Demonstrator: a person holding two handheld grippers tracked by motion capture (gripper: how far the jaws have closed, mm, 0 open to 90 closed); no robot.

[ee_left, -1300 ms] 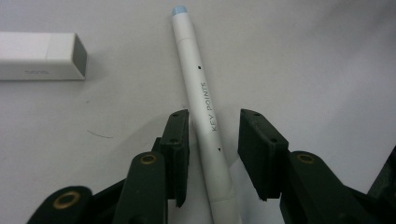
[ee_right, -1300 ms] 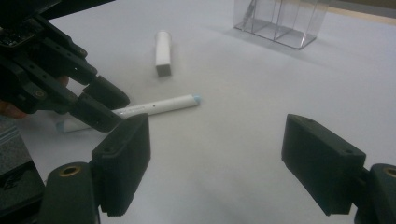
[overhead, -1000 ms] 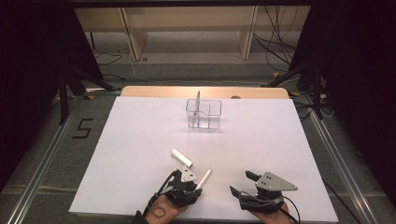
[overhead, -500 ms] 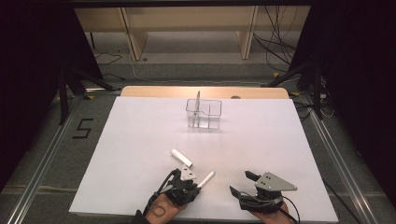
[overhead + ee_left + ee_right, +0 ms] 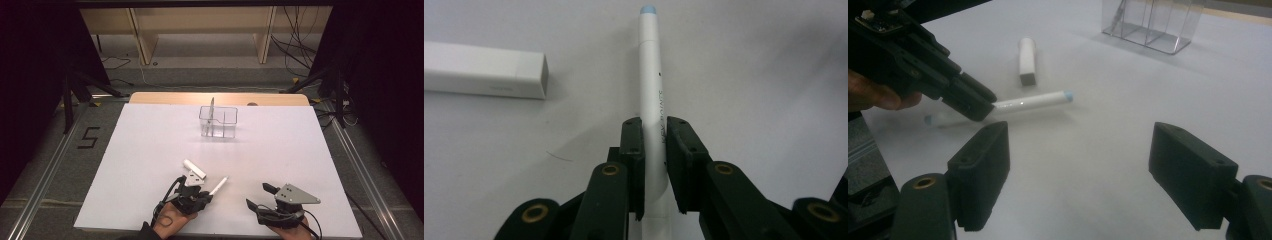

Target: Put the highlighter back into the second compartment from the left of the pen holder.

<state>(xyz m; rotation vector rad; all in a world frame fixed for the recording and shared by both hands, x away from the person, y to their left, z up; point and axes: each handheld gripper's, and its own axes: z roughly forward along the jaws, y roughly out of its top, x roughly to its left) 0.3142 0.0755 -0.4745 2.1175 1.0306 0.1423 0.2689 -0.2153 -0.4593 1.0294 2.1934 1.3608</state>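
White pen (image 5: 652, 95) w/ pale-blue tip sits pinched in the left hand-held gripper (image 5: 654, 130), whose jaws have just been closing on the barrel and now press both sides of it; the tip points away from the hand, toward the clear organiser (image 5: 218, 121) at the far edge of the worktop (image 5: 300, 150). Pen lies low over the white surface, near the front edge, just right of a short white cap-like block (image 5: 484, 76), which lies apart from it, not touching. Seen from the high view, pen (image 5: 218, 186) and block (image 5: 194, 169) are both well short of the organiser, w/ a wide bare stretch of worktop between them and it. Right hand-held gripper (image 5: 1080, 170) rests near the front edge, right of the pen, jaws spread wide w/ nothing between them; open surface lies ahead of it up to the organiser (image 5: 1153, 22). One thin upright item stands in the organiser's left compartment; what it is can't be told.
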